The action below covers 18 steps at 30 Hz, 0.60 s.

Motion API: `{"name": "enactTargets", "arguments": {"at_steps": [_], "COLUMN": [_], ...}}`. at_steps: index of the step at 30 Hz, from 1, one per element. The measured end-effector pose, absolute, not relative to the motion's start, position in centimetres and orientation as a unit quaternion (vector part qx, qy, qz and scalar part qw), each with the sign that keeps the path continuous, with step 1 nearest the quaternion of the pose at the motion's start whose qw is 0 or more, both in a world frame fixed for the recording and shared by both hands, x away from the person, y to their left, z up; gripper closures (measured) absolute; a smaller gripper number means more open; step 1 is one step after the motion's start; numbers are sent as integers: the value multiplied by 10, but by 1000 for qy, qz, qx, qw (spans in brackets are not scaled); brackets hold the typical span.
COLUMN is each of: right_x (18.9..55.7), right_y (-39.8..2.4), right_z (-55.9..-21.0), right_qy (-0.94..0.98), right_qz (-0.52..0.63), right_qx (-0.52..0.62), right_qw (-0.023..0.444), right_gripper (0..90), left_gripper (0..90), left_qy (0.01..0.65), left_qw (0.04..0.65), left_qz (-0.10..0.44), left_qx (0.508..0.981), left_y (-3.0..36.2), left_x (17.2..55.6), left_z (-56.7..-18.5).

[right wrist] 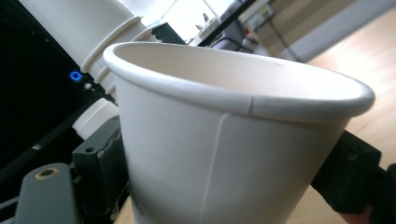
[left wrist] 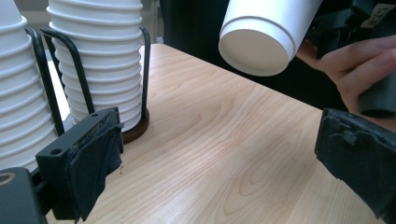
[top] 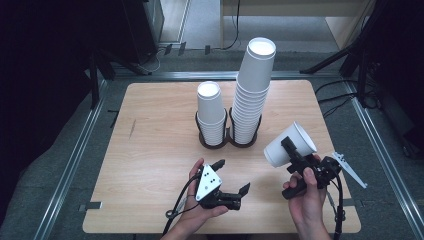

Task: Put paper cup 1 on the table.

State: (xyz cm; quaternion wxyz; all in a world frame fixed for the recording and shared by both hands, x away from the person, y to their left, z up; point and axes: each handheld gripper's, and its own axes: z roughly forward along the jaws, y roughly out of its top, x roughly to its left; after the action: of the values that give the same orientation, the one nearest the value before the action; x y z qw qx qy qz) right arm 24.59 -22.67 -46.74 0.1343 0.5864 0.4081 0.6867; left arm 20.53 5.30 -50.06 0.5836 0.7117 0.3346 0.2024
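Bare wood table [top: 150, 150] surrounds right gripper [top: 294, 161] clamping paper cup [top: 290, 145].

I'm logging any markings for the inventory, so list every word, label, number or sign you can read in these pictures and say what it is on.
Nothing can be read for certain.
Small white sticker on the right claw, in the left gripper view: printed characters, too small and tilted to read.
Held paper cup: plain white, no print.
Tall cup stack and short cup stack: plain white, no print.
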Motion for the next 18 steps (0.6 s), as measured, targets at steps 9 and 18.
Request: {"name": "enactTargets", "arguments": {"at_steps": [9,18], "right_x": [246,250], "right_y": [-227,-223], "right_z": [-461,-468], "right_qy": [459,516], "right_qz": [647,591], "right_qx": [535,474], "right_qw": [290,400], "right_gripper": [168,167], "left_gripper": [14,14], "left_qy": [335,339], "left_qw": [582,583], "left_qz": [203,203], "left_qx": [713,710], "left_y": [53,54], "left_x": [206,206], "left_z": [-501,-501]}}
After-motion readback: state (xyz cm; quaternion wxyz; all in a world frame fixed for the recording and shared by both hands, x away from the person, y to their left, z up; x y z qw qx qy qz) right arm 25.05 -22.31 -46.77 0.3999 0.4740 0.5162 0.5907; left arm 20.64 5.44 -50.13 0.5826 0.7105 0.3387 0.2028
